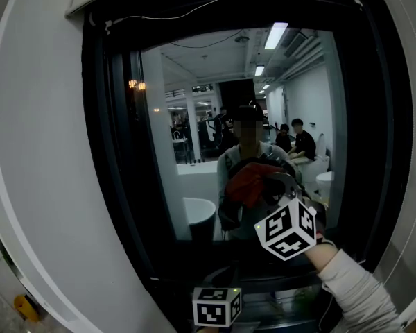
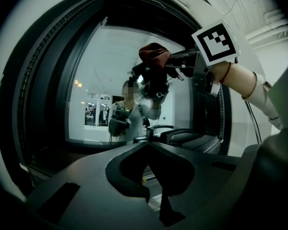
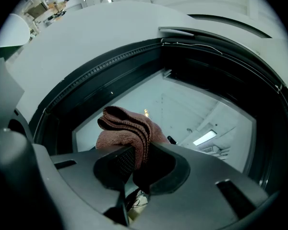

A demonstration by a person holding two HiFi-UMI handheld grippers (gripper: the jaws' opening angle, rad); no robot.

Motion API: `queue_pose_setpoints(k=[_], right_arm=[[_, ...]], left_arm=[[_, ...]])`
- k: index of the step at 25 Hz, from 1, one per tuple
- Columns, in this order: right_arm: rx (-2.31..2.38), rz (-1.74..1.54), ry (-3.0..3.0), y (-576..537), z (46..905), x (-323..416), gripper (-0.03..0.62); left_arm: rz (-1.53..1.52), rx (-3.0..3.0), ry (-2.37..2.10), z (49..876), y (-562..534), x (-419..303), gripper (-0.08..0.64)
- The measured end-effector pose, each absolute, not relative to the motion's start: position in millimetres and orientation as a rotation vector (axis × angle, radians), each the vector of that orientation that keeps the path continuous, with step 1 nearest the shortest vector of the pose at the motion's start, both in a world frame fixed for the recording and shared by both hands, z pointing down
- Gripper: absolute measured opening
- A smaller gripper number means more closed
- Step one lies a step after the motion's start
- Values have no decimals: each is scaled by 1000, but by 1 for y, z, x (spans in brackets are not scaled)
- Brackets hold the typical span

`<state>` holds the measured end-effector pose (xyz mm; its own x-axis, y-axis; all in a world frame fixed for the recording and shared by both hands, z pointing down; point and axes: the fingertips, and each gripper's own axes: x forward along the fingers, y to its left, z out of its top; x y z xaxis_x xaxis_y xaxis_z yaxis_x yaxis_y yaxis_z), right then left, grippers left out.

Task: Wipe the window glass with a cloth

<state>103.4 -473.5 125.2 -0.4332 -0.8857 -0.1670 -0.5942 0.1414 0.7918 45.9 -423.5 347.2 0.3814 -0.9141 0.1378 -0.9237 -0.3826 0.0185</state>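
Note:
The window glass (image 1: 187,116) sits in a dark frame and mirrors a lit room and a person. A red-brown cloth (image 1: 249,180) is pressed near the glass at centre right. My right gripper (image 1: 272,188) is shut on the cloth, and its marker cube (image 1: 286,229) faces me. The right gripper view shows the folded cloth (image 3: 127,128) pinched between the jaws of the right gripper (image 3: 137,159), with glass (image 3: 197,114) behind. My left gripper (image 2: 155,198) is low, shut and holds nothing; its cube (image 1: 217,305) shows at the bottom edge. From there the cloth (image 2: 153,54) is seen up high.
A thick black window frame (image 1: 111,151) rings the glass, with a white wall (image 1: 35,151) around it. A dark sill (image 1: 291,298) runs along the bottom. A small yellow object (image 1: 26,307) lies low at the left. A sleeve (image 1: 357,290) comes in from the lower right.

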Motion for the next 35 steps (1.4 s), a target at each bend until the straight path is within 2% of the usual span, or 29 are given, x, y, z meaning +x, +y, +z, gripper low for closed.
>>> queue_pose_setpoints(k=[35], right_arm=[[1300,-912,-2190,-478,253,97,51]], left_arm=[[159,2525,-1693,356,-421,53,3]])
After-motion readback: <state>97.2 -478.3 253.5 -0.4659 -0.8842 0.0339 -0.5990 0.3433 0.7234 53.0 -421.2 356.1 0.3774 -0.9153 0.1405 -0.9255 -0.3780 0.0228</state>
